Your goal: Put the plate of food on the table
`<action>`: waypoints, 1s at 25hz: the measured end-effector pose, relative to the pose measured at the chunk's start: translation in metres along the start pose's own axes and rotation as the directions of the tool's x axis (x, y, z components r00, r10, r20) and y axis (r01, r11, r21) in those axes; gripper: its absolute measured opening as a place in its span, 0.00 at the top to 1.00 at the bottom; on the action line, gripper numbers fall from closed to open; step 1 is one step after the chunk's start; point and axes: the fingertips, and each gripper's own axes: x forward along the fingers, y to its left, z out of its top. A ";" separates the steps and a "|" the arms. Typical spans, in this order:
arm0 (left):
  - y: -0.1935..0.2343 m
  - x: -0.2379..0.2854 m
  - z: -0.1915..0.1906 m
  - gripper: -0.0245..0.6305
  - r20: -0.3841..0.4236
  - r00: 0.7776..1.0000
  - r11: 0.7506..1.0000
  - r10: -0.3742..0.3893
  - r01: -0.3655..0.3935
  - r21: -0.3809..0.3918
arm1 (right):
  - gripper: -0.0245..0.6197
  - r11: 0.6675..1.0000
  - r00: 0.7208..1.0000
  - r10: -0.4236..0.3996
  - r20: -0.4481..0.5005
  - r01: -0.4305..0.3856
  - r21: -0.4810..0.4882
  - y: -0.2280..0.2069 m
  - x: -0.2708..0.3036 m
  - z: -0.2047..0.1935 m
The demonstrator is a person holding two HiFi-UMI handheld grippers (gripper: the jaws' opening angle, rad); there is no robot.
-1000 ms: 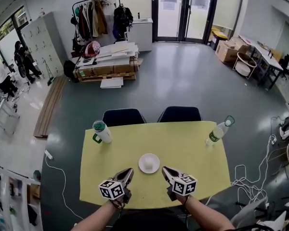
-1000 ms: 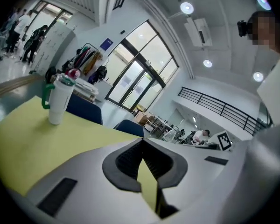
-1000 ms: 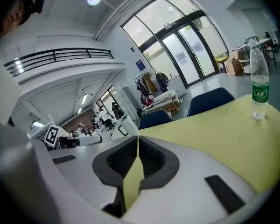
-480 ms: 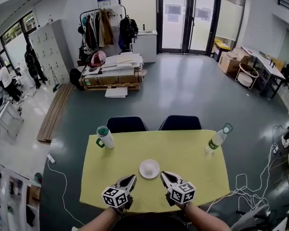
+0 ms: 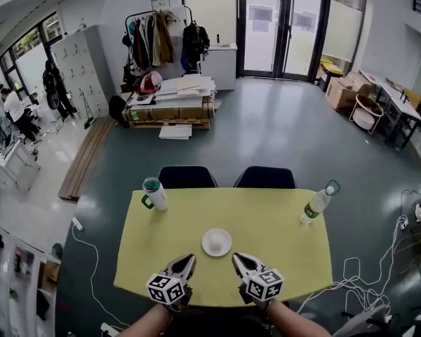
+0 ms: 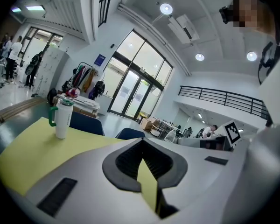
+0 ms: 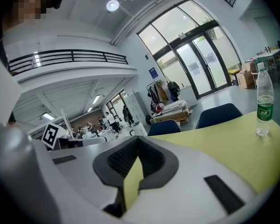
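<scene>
A small white plate (image 5: 217, 242) rests on the yellow table (image 5: 274, 223), near the middle and toward the front; what lies on it is too small to make out. My left gripper (image 5: 188, 260) hovers just short of the plate on its left, jaws pressed together with nothing in them. My right gripper (image 5: 237, 260) mirrors it on the plate's right, also shut and empty. Neither touches the plate. In the left gripper view the left gripper (image 6: 142, 146) shows only a thin slit of tabletop between its jaws; the right gripper (image 7: 137, 146) looks the same in its own view.
A white tumbler with a green lid and handle (image 5: 154, 194) stands at the table's far left corner. A clear water bottle (image 5: 317, 202) stands at the far right. Two dark blue chairs (image 5: 187, 176) sit behind the table. Cables trail over the floor at both sides.
Both grippers have risen a little and sit slightly further back from the plate. The plate, tumbler and bottle have not moved.
</scene>
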 end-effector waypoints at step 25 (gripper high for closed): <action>-0.047 -0.136 -0.045 0.95 0.061 0.998 1.000 -0.012 0.012 0.006 | 0.94 0.996 0.996 -0.075 0.042 0.077 -0.044 0.093 -0.086 -0.071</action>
